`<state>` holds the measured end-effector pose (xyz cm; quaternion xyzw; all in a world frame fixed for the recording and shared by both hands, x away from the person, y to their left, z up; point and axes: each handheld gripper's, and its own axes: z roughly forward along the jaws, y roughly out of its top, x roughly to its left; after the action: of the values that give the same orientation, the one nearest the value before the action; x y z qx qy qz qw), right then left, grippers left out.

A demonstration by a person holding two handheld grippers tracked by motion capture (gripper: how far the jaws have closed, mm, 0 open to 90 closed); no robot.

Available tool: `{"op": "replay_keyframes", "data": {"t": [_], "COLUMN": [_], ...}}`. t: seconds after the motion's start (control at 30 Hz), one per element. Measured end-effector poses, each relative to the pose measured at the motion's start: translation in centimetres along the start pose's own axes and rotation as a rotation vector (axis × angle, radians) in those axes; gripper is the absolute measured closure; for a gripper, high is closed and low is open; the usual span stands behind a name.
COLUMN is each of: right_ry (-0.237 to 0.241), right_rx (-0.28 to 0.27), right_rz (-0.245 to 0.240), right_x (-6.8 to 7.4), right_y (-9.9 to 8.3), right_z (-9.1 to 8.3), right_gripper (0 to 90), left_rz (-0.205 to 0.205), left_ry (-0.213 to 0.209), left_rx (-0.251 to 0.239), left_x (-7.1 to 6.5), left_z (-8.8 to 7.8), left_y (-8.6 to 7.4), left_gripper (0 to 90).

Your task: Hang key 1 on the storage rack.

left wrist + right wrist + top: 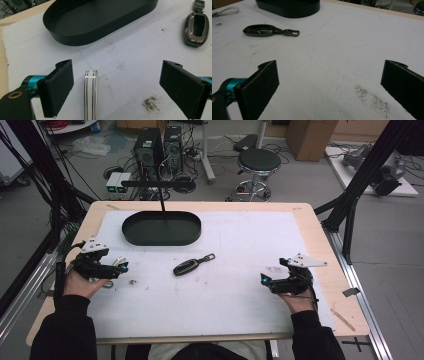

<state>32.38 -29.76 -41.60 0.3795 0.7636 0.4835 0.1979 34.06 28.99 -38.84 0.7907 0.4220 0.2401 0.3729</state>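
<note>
My left tool (117, 87) is the one at work, and its pads stand wide apart with nothing between them but the small wire loop (90, 95), which lies on the white surface (140, 50) right in my gap, nearer the pad at nine o'clock than the one at three. From the high view the same left tool (119, 268) sits at the left edge of the mat with the loop (120, 261) at its tip. I judge the step in hand to be picking that loop up, so I would shift a little toward nine o'clock to centre it, drop until the pads nearly graze the mat, and close slowly; the wire is thin and lies flat, so a fast pinch may skate over it or flick it away.

My right tool (329, 82) rests idle, its pads also spread wide, over a bare, slightly soiled patch of mat; from above I see it (264, 280) near the right side.

Farther out, the dark key fob (196, 27) lies at about one o'clock from my left tool, well apart from the loop. Beyond that, at twelve o'clock, the black oval tray (75, 37) stands empty, the likely place to carry the loop, lifting clear of its rim.
</note>
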Motion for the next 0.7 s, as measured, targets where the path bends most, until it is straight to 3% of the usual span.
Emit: {"op": "replay_keyframes", "data": {"t": [0.2,0.33,0.4,0.5,0.7], "right_ry": [0.004,0.007,0.0,0.002,0.002], "right_rx": [0.01,0.011,0.012,0.018,0.022], "right_rz": [-0.003,-0.012,-0.015,-0.013,-0.014], "right_x": [0.0,0.0,0.0,0.0,0.0], "right_y": [0.0,0.0,0.0,0.0,-0.1], "right_z": [0.1,0.2,0.2,0.3,0.3], "right_gripper": [0.9,0.8,0.8,0.8,0.8], "left_rz": [0.001,-0.046,-0.051,-0.098,-0.121], "left_ry": [-0.013,-0.031,-0.027,-0.011,-0.022], "left_rx": [0.047,0.093,0.102,0.134,0.171], "left_x": [0.6,1.8,2.1,3.3,3.8], "left_z": [0.9,1.9,2.1,2.8,3.5], "left_y": [0.1,-0.2,-0.4,-0.6,-0.8], "left_gripper": [12.6,12.6,12.6,12.7,16.7]}}
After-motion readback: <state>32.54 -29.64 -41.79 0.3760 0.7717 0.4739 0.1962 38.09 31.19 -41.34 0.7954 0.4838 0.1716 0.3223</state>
